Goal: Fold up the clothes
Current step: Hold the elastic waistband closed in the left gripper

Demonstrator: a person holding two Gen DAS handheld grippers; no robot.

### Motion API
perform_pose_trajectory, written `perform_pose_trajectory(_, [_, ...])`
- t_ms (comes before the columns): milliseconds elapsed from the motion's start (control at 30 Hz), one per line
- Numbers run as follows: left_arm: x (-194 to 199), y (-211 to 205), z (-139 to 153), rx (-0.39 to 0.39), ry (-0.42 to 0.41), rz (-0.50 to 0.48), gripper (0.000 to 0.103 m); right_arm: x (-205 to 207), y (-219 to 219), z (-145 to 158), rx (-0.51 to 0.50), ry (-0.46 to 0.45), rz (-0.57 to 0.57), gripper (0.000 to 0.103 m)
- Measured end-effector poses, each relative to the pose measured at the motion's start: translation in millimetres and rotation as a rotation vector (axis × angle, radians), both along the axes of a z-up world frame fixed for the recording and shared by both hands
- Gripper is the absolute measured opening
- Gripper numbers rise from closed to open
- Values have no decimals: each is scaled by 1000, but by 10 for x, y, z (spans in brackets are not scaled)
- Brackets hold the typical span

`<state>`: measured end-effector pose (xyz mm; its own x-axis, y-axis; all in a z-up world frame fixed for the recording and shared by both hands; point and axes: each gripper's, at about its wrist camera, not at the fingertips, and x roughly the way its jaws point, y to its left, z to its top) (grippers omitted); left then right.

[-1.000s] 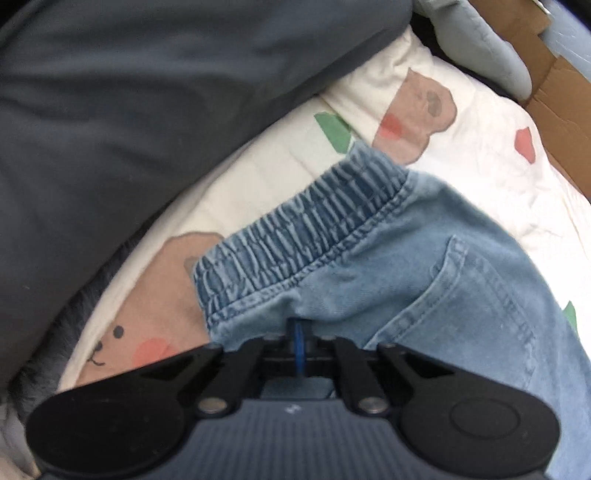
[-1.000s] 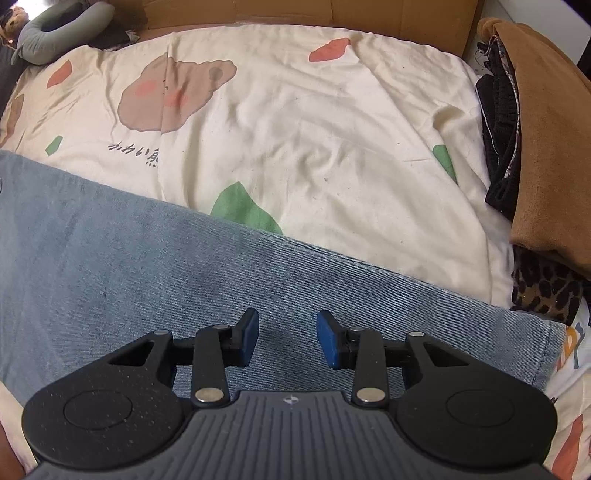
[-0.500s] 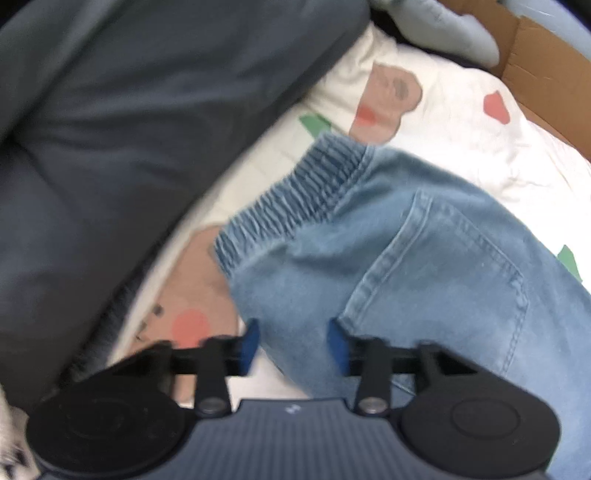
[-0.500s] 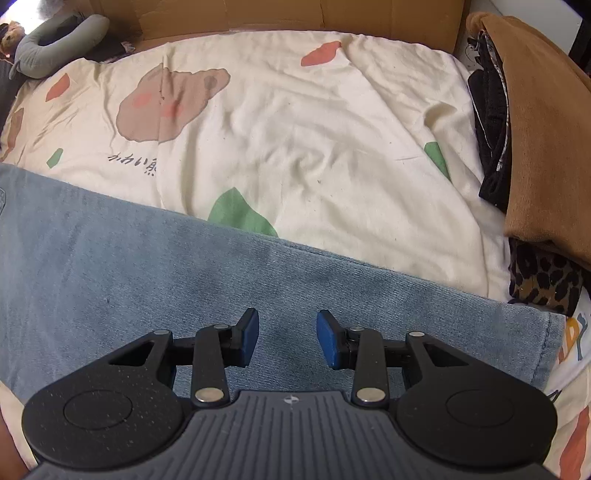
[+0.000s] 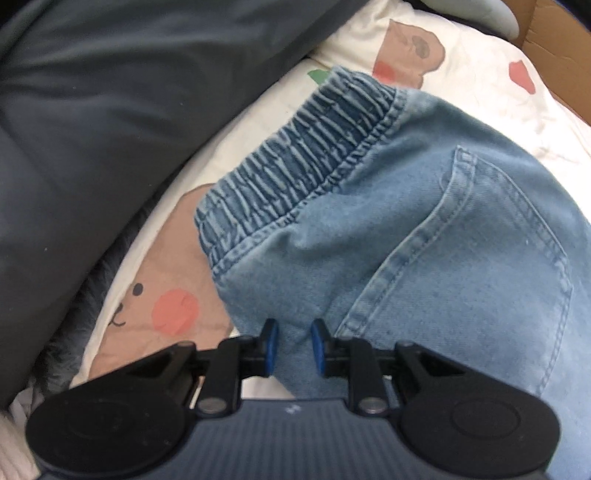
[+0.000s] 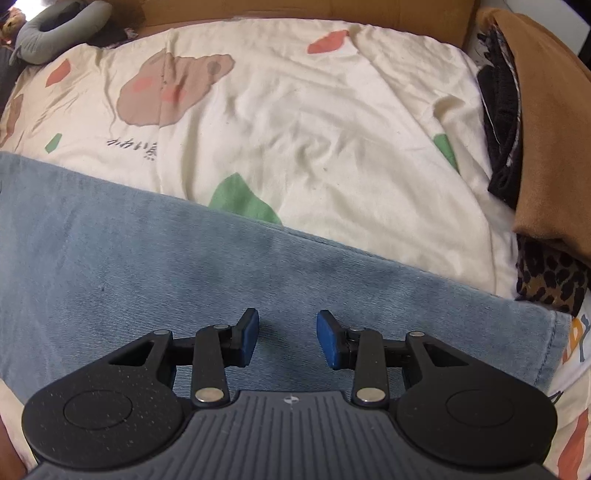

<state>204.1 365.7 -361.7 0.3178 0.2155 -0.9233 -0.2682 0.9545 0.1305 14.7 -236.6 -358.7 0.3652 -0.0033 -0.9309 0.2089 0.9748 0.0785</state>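
Garment: pale blue denim trousers (image 5: 424,229) with a gathered elastic waistband (image 5: 295,162) and a stitched back pocket (image 5: 480,258), lying flat on a cream bedsheet printed with brown bears and green and red shapes (image 6: 314,122).
Left gripper: the black two-finger left gripper with blue pads (image 5: 293,347) points steeply down at the trousers' near edge just below the waistband. Its jaws stand slightly apart with a ridge of denim between them, and the pads do not look pressed on the cloth.
Right gripper: the matching right gripper (image 6: 287,339) hovers over the long trouser leg (image 6: 184,266), jaws apart, holding nothing.
Step in hand: likely taking hold of the waist end to begin a fold; no fold shows in either view.
Next move: probably both grippers need to close on denim edges, then carry one end over the other.
Only in left view: the waistband, the pocket, and a dark grey quilt (image 5: 129,110) alongside the sheet.
Only in right view: the leg's hem end (image 6: 550,343), a heap of brown, black and leopard-print clothes (image 6: 535,166) at the bed's right side, and a grey neck pillow (image 6: 55,29) at the far corner.
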Motion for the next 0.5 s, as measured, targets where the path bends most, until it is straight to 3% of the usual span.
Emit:
perform_pose_trajectory(233, [-35,-7,385,31,-60,-36,19,-2,-78,192,18,-69,-31,42])
perform_pose_trajectory(500, [204,-40,315,21,-77,-35,15,-99,-172,163,26,-69,-64,42])
